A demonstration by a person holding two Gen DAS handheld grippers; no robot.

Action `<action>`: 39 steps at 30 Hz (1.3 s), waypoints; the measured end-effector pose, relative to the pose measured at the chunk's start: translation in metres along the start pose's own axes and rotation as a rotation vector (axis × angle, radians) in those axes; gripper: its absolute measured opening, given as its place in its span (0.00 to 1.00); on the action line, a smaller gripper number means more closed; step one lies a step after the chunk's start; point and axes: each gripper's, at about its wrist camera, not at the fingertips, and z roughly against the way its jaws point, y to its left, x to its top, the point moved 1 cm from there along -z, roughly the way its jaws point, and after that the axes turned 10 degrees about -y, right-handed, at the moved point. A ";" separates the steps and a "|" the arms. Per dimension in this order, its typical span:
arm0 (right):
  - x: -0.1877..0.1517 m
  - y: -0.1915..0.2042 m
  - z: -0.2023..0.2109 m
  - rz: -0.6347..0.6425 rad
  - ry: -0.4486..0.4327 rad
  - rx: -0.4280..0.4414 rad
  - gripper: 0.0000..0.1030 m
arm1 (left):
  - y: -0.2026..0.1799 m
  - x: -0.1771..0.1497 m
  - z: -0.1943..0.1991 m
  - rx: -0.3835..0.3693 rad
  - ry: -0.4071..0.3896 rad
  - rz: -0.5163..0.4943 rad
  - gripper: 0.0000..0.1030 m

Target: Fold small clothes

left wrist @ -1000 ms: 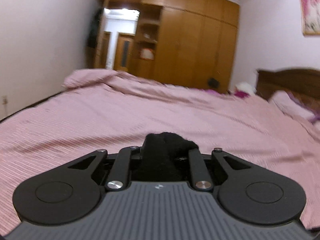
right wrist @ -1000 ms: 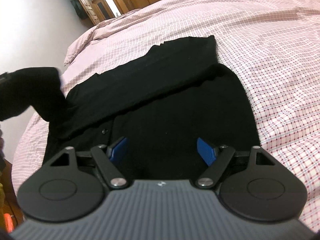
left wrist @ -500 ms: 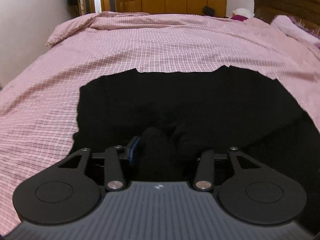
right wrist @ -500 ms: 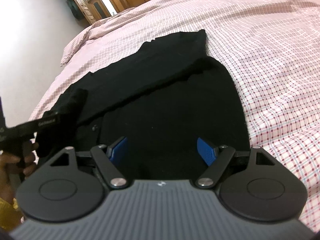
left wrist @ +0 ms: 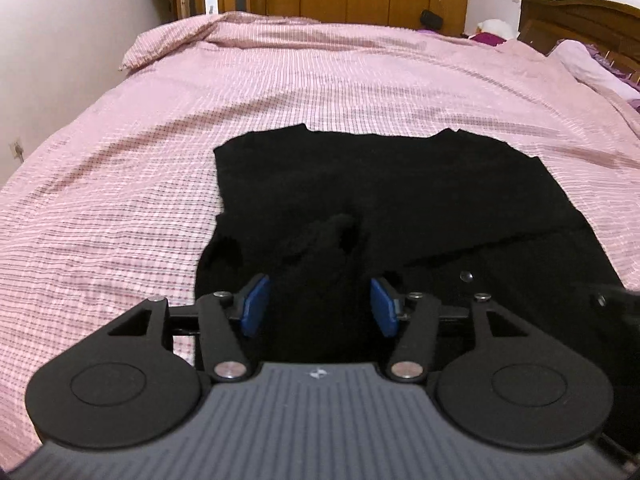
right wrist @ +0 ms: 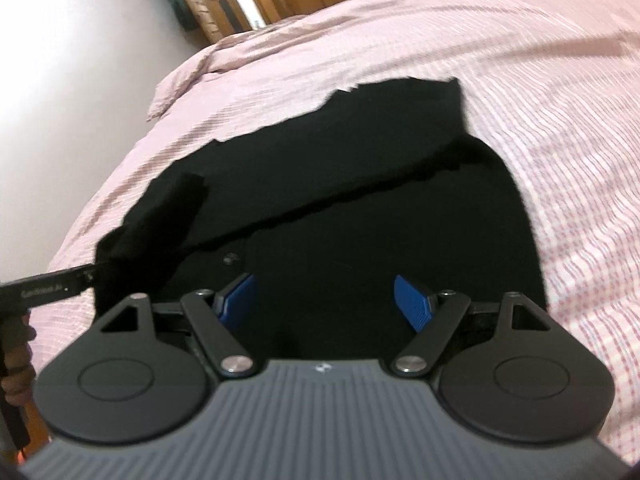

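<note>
Pink checked bedspread (left wrist: 168, 184) fills the left wrist view; a black garment (left wrist: 400, 184) lies flat on it. Left gripper (left wrist: 320, 304) is opening, a black sleeve (left wrist: 320, 272) lying between its pads (no pressing visible). In the right wrist view, right gripper (right wrist: 324, 300) stands wide over the garment's near part, empty.
</note>
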 end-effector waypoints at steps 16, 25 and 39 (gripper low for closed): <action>0.025 0.103 -0.018 0.122 0.056 0.242 0.76 | 0.040 -0.023 0.033 0.083 -0.015 0.057 0.64; 0.009 0.153 -0.049 0.179 0.111 0.330 0.76 | 0.053 -0.040 0.053 0.120 -0.008 0.058 0.64; -0.021 0.163 -0.096 0.255 0.158 0.299 0.73 | 0.081 -0.046 0.052 0.174 0.002 0.143 0.64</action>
